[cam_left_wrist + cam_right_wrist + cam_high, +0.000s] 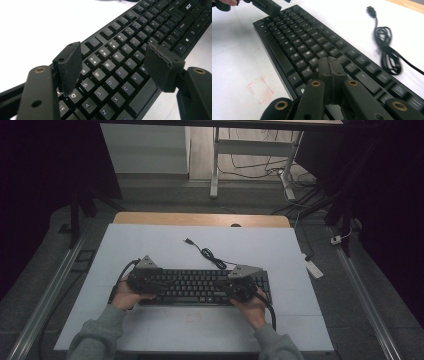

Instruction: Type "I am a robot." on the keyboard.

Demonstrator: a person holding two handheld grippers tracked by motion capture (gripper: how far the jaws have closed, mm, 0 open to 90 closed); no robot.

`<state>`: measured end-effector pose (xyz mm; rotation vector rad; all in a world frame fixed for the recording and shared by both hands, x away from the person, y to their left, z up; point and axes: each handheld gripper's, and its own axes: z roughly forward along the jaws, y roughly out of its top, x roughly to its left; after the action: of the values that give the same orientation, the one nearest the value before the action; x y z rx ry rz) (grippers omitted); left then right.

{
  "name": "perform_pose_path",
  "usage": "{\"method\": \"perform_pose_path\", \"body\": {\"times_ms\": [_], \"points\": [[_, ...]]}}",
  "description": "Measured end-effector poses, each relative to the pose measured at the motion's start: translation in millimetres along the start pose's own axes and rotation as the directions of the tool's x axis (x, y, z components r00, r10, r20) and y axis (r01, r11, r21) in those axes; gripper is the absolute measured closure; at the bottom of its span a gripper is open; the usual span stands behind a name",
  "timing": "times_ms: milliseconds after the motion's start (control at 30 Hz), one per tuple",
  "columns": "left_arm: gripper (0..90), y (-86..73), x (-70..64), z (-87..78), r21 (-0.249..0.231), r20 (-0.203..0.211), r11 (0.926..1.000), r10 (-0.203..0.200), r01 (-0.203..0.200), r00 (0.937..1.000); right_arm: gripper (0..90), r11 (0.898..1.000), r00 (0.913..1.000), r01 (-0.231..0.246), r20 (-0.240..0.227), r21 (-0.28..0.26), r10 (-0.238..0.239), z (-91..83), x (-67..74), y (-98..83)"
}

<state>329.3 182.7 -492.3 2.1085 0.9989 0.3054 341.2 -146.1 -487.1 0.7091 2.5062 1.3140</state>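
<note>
White table (150, 245), pale and bare at its edges: one black keyboard (200, 287) lying flat across the near middle, its cable (387, 50) coiled just behind it. My left gripper (112, 65) hovers over the letter keys, jaws apart, nothing between them. My right gripper (331, 72) hangs over the keyboard's other end, jaws pressed together, empty.

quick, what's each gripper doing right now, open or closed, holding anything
Left hand-held gripper: open above the keyboard, holding nothing.
Right hand-held gripper: closed, nothing between its jaws, over the keys.
</note>
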Motion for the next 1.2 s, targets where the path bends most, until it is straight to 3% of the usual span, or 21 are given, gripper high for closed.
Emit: {"method": "perform_pose_path", "body": {"times_ms": [600, 1200], "points": [[30.7, -0.7, 0.2, -0.5, -0.003, -0.007, 1.0, -0.002, 0.002, 1.0, 89.5, 0.998, 0.9998, -0.001, -0.022, 0.063, 0.002, 58.8, 4.1, 17.4], [30.1, -1.5, 1.7, 0.2, 0.003, -0.003, 1.0, -0.005, 0.005, 1.0, 89.5, 0.994, 0.9999, -0.01, -0.009, 0.111, 0.011, 77.3, -1.9, 18.1]]}}
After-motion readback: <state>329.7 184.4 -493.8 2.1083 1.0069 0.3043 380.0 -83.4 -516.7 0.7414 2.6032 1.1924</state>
